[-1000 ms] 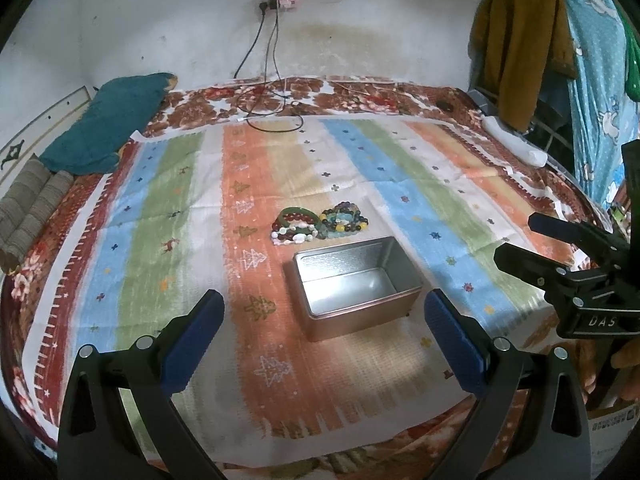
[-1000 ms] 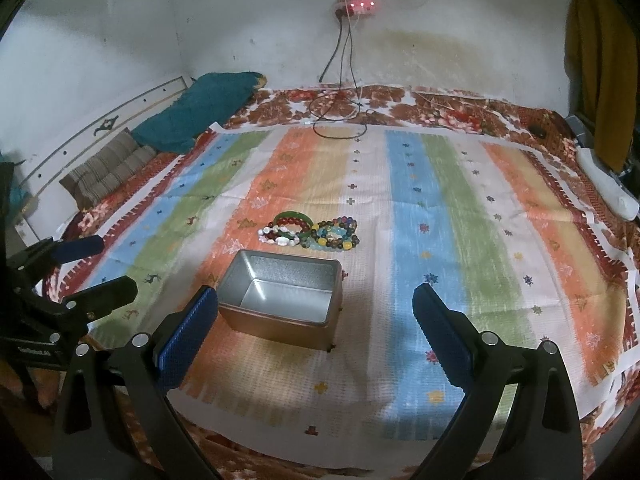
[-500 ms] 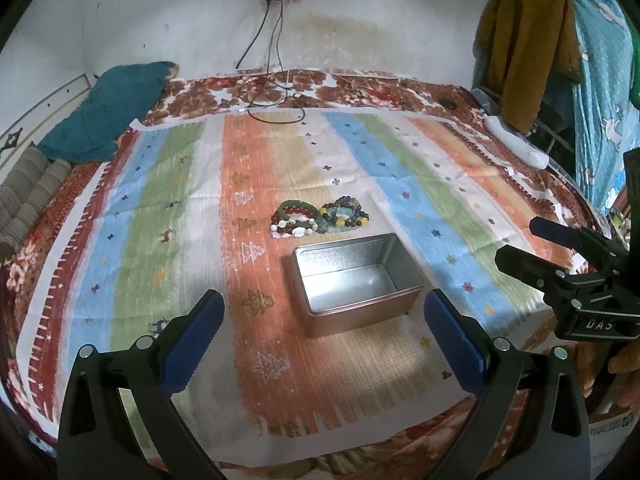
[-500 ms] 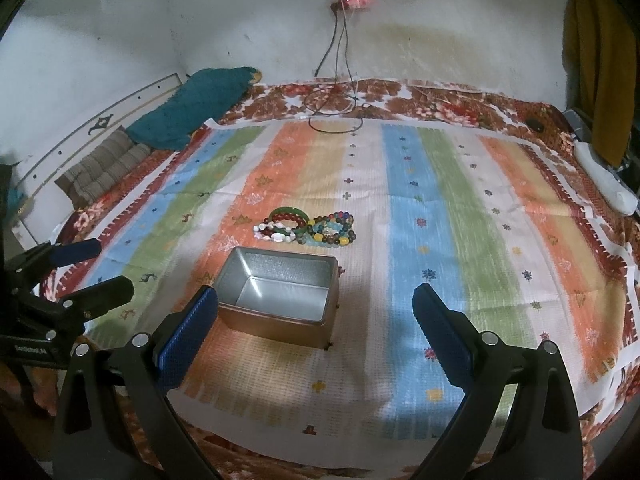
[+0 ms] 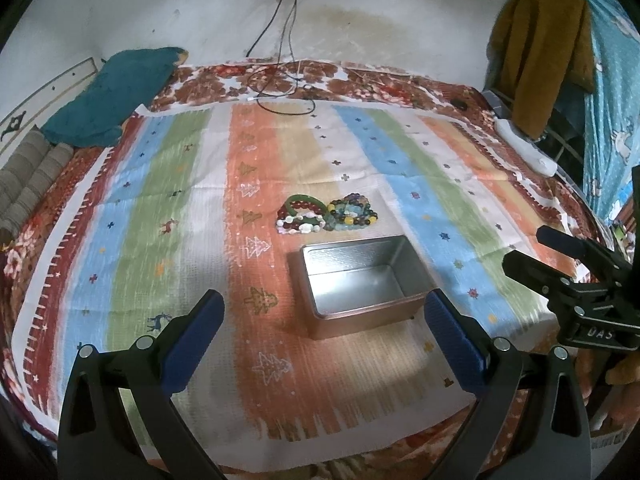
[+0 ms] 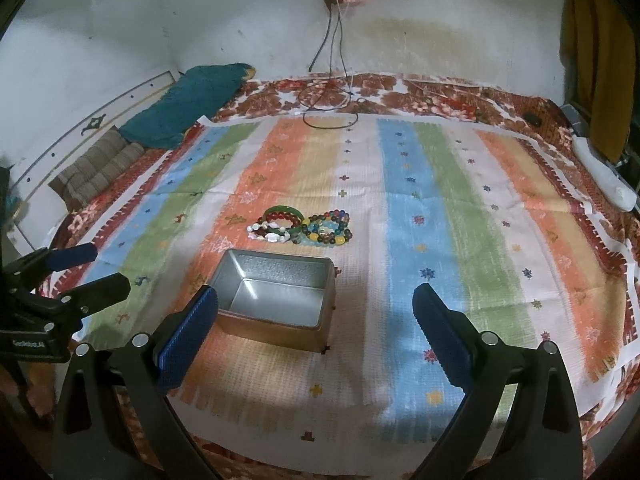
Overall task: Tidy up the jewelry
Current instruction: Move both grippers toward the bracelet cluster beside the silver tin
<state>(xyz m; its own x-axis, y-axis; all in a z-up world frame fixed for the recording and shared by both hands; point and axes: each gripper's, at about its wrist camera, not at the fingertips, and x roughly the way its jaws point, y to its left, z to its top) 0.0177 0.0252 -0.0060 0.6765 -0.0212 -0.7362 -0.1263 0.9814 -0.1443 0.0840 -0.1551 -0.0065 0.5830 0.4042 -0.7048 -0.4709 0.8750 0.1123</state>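
A heap of beaded bracelets lies on the striped cloth, just beyond an open, empty metal tin. The bracelets and the tin also show in the right wrist view. My left gripper is open and empty, held above the cloth short of the tin. My right gripper is open and empty, near the tin's front right side. Each gripper shows at the edge of the other's view: the right one, the left one.
The cloth covers a bed with a floral sheet. A teal pillow and striped cushions lie at the far left. Cables trail from a wall socket. Clothes hang at the right.
Both grippers have moved slightly forward and lower toward the tin, so the tin and bracelets sit a little nearer in view. Both stay open and empty.
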